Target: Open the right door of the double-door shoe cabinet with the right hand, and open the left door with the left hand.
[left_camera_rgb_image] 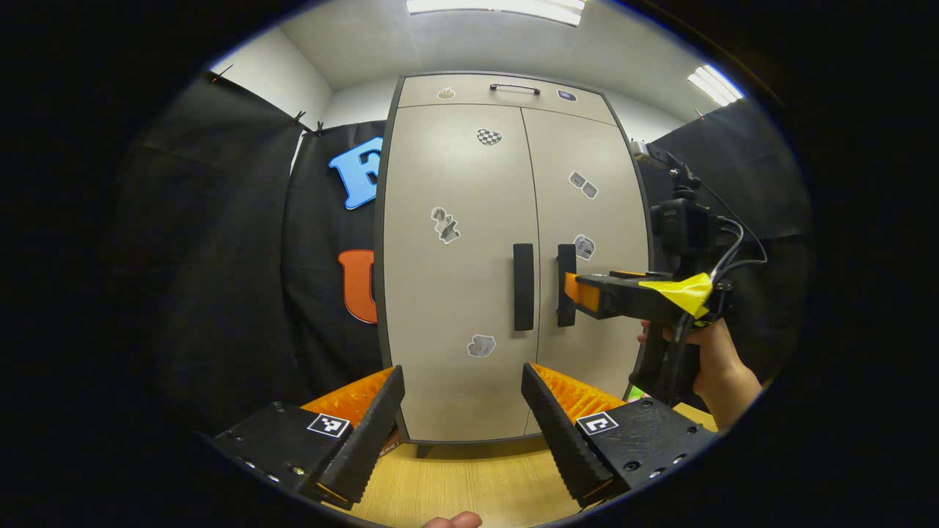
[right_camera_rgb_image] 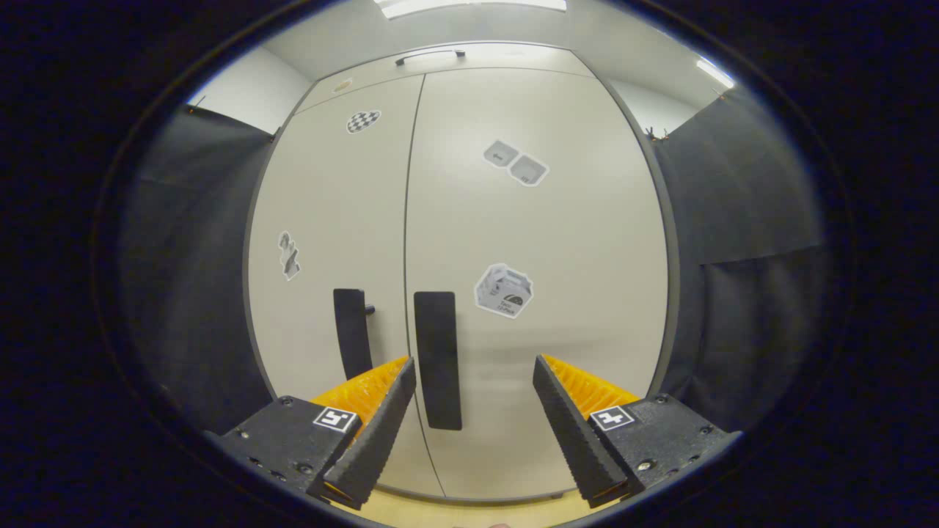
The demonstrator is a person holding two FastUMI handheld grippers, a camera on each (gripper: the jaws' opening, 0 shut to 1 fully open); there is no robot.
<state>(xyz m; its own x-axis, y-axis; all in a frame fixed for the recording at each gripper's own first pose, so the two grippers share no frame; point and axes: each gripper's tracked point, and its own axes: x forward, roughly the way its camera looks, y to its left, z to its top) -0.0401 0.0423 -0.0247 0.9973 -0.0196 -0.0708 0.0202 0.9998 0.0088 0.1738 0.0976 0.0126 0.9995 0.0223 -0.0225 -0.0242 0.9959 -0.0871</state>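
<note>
Shoe cabinet [left_camera_rgb_image: 455,279] stands upright on the wooden worktop [left_camera_rgb_image: 477,484], facing you, with both doors closed and the seam between them running straight up the middle. Treat it as a stiff, boxy piece whose doors are rigid flat panels; judging by the smooth finish, the faces would give you nothing to hold, so take each door by its handle. The right door handle [right_camera_rgb_image: 438,359] and the left door handle [right_camera_rgb_image: 351,334] are dark vertical bars set just either side of the seam, each with its long axis running up and down, standing a little proud of the panel. Your right gripper [right_camera_rgb_image: 473,411] is close in, jaws spread wide and gripping nothing, with the right door handle lying between the fingers but nearer the left one; in the left gripper view its tip reaches that same handle. Your left gripper [left_camera_rgb_image: 462,411] sits farther back from the cabinet, jaws likewise spread and empty, aimed at the lower part of the left door [left_camera_rgb_image: 451,293]. Close across a bar's narrow width, not along its length. The doors probably hinge at the outer edges, so expect each to swing outward toward you and away from the seam, likely with light resistance.
</note>
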